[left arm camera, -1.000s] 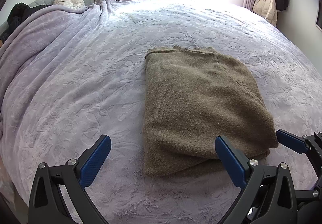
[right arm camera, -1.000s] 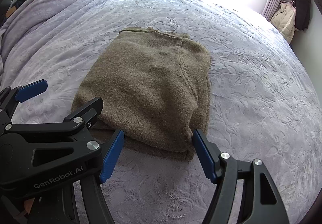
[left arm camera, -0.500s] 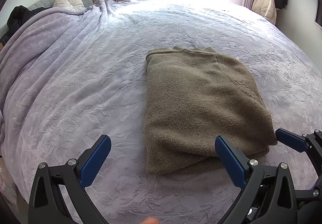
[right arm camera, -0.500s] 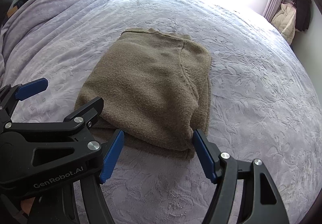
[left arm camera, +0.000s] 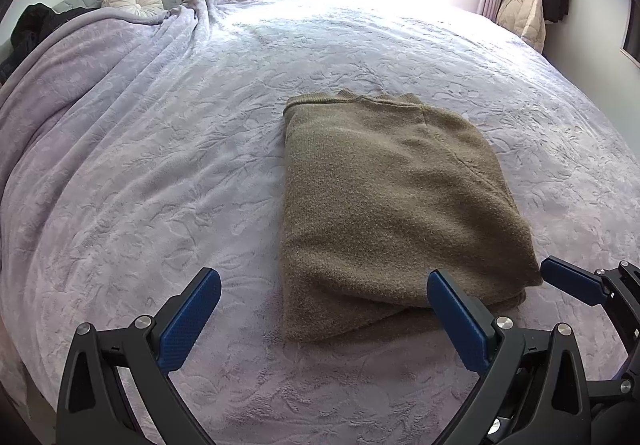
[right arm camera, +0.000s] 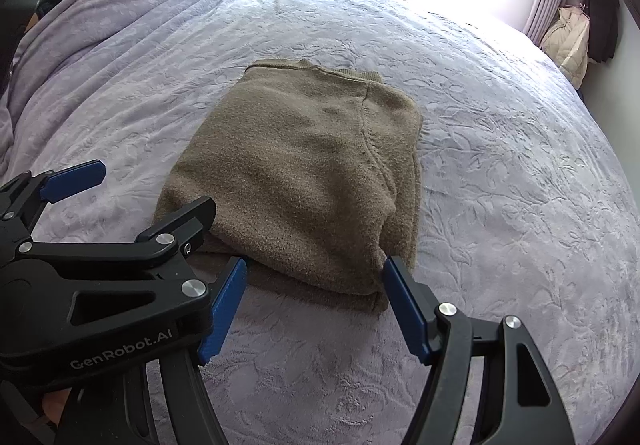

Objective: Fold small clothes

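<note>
Because the folded sweater (left arm camera: 396,205) on the bed (left arm camera: 160,165) is soft and limp, both spread, empty grippers (left arm camera: 324,321) (right arm camera: 316,305) should pinch its near corners.

sweater (left arm camera: 384,205) olive-brown | blanket (left arm camera: 160,165) lilac, embossed leaf ptn | pads (left arm camera: 188,321) blue

- Your olive-brown knit sweater (left arm camera: 384,205) lies folded into a thick rectangle, flat, ribbed edge at the far end.
- Its near folded edge sits just beyond your open right jaws, centred between them.
- Its near-left corner lies between your left jaws.
</note>
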`<state>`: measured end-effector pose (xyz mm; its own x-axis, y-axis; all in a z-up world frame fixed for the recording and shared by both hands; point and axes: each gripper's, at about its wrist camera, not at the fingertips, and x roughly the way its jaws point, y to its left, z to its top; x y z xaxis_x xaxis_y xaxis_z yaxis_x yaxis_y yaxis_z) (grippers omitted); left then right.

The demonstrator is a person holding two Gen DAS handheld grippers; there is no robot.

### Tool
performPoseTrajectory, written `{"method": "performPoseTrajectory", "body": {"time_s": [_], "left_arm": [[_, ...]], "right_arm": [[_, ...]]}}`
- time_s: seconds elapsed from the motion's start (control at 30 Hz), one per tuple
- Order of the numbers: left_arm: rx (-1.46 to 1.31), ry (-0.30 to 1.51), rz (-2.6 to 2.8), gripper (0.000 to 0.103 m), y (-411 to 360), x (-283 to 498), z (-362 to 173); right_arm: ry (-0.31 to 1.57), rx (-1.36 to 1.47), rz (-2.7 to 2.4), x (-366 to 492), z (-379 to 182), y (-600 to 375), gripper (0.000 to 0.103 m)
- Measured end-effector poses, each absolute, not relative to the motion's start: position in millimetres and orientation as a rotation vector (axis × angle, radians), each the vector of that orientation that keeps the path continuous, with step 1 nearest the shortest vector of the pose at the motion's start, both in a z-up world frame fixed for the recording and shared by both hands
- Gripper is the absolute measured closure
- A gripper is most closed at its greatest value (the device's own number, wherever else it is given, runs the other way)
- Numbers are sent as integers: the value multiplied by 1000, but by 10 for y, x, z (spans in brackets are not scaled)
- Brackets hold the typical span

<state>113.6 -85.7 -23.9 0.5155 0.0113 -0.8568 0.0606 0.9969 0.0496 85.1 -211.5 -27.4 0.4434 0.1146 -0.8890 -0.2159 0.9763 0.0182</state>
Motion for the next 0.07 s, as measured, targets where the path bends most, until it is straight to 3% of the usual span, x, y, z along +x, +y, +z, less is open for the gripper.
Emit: {"method": "performPoseTrajectory", "body": {"time_s": [0.07], "left_arm": [[85, 1015, -32, 0, -901, 1115, -207]], "right_arm": [[1091, -89, 214, 826, -258, -2170, 29]]}}
